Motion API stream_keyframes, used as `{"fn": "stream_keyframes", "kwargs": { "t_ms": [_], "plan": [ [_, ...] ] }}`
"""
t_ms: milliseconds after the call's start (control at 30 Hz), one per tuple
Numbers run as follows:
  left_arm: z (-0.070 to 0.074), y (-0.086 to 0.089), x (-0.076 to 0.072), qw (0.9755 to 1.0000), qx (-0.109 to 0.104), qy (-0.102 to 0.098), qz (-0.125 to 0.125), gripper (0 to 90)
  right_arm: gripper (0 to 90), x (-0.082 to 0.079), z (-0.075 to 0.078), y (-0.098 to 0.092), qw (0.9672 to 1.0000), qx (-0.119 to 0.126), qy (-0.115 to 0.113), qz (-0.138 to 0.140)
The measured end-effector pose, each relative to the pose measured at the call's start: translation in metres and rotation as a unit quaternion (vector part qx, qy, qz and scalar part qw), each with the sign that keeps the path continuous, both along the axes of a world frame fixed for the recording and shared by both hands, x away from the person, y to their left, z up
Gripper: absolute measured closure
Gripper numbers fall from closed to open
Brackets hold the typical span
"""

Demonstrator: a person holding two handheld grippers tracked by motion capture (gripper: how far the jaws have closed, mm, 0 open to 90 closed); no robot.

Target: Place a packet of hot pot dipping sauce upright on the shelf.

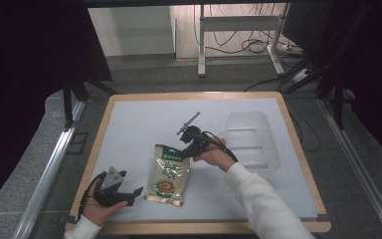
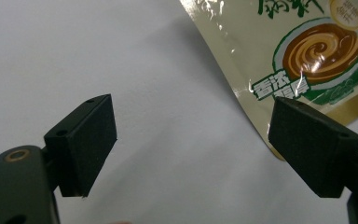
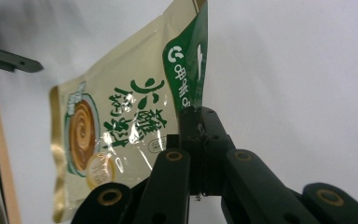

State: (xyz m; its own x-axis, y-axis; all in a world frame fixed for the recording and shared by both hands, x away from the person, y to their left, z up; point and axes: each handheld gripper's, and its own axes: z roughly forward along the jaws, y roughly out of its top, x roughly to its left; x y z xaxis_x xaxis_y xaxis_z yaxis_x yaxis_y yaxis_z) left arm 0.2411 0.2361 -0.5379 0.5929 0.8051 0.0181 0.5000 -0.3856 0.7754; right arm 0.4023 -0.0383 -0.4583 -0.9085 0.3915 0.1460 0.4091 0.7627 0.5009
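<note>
With the right gripper [image 3: 193, 135] clamped on the green top edge of the glossy gold foil snack pouch [image 1: 168, 174] lying on the white table mat [image 1: 139, 129], and the left gripper [image 2: 191, 144] held wide open and empty beside its lower corner, the pouch is best lifted slowly so the thin seam is not torn loose.

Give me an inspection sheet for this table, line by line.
Surface: pale mat on a wood-edged table.
Job's things: gold-green pouch lying near the front; clear plastic bin at right.
Clutter: nothing seen.
Grippers: right gripper shut on the pouch's top corner; left gripper open beside the pouch's lower edge, not touching it.
Cables: black cable trailing from the right gripper; more on the floor behind.
Surroundings: grey floor, white desk frame behind.
</note>
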Motion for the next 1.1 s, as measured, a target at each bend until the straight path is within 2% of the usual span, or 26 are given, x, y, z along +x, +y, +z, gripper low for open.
{"fn": "stream_keyframes", "kwargs": {
  "t_ms": [167,200,267,633,867,1100],
  "plan": [
    [0.000,0.000,0.000,1.0000,0.000,0.001,0.000,15.2,89.2,-0.005,0.018,-0.001,0.9999,0.003,-0.012,0.006],
    [0.000,0.000,0.000,1.0000,0.000,0.001,0.000,15.2,89.2,-0.007,0.025,-0.001,0.9998,0.003,-0.016,0.008],
    [0.000,-0.001,0.000,1.0000,-0.003,0.001,0.001,15.2,89.2,-0.008,0.028,-0.002,0.9998,0.003,-0.019,0.009],
    [-0.001,-0.001,0.001,1.0000,0.003,0.003,0.001,15.2,89.2,-0.024,0.074,-0.004,0.9978,0.008,-0.062,0.022],
    [-0.002,-0.001,0.002,1.0000,0.004,0.005,0.002,15.2,89.2,-0.027,0.088,-0.009,0.9970,0.003,-0.072,0.029],
    [-0.002,0.000,0.003,0.9999,0.013,0.006,-0.001,15.2,89.3,-0.028,0.100,-0.014,0.9959,0.016,-0.082,0.035]
  ]
}}
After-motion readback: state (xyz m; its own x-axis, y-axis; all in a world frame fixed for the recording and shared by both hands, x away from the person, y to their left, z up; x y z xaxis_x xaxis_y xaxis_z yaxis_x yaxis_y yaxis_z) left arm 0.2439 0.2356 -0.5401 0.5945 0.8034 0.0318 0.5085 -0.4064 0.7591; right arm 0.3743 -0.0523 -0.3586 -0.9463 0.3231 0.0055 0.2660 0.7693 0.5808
